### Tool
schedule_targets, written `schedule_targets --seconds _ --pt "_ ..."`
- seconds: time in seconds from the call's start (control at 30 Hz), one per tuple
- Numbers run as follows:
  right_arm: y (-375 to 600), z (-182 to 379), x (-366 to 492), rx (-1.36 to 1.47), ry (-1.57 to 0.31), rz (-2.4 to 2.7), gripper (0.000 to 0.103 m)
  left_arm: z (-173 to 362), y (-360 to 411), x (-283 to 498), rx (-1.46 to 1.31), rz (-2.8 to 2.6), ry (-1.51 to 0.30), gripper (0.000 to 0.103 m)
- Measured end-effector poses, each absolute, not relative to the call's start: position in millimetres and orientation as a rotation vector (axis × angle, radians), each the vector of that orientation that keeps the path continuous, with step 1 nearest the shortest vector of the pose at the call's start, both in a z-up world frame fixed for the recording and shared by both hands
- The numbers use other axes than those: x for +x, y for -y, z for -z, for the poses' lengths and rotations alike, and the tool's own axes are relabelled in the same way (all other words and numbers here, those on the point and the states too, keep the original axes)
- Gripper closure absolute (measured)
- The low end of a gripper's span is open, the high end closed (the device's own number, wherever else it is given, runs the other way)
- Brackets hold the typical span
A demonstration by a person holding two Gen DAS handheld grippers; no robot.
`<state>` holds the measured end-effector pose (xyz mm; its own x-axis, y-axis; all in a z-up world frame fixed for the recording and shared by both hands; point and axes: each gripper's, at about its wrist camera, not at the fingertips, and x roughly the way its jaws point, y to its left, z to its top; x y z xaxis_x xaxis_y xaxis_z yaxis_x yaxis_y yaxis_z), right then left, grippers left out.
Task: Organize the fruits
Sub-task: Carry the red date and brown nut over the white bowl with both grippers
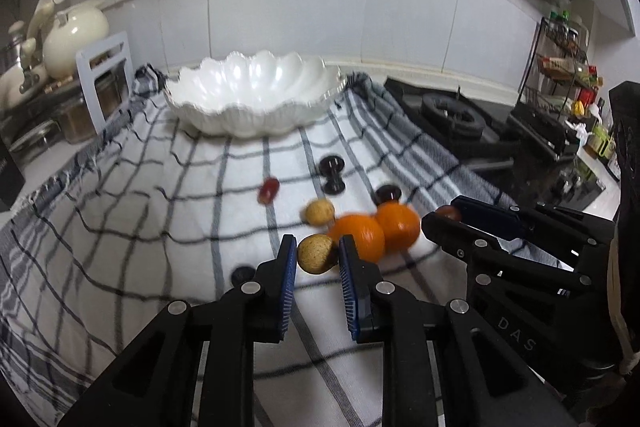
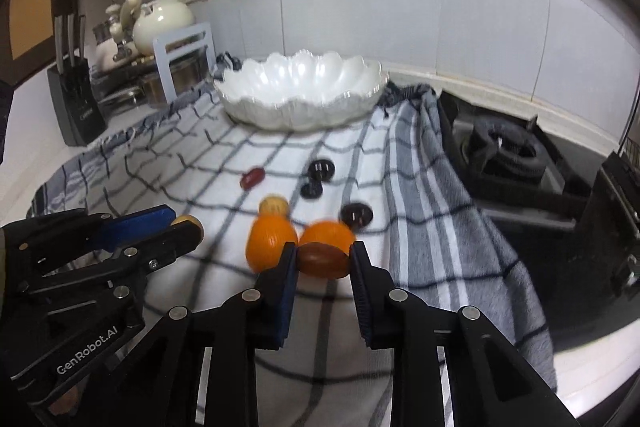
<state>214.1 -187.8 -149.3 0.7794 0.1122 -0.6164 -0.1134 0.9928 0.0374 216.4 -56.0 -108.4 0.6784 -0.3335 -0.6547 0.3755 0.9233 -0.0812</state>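
Left gripper clamps a tan longan just above the checked cloth; "GenRobot.AI" reads on it only in right view. Right gripper pinches a brown date, "DAS" legible in left view. Knife block: right view only. Scalloped bowl sits behind.

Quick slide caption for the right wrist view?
Right gripper closing around a reddish-brown oval fruit before two oranges, scalloped white bowl waiting behind.
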Motion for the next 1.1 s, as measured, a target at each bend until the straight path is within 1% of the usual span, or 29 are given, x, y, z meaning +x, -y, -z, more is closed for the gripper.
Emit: schedule_targets --seconds 0.7,1.1 --pt "176.2 70.0 270.6 -0.016 -0.452 -0.141 0.076 25.9 39.3 262.7 0.066 0.321 -0.468 0.081" --pt "169.1 35.0 317.3 -0.072 -0.364 -0.112 0.076 -4.6 30.8 312.0 0.057 0.277 -0.398 0.081"
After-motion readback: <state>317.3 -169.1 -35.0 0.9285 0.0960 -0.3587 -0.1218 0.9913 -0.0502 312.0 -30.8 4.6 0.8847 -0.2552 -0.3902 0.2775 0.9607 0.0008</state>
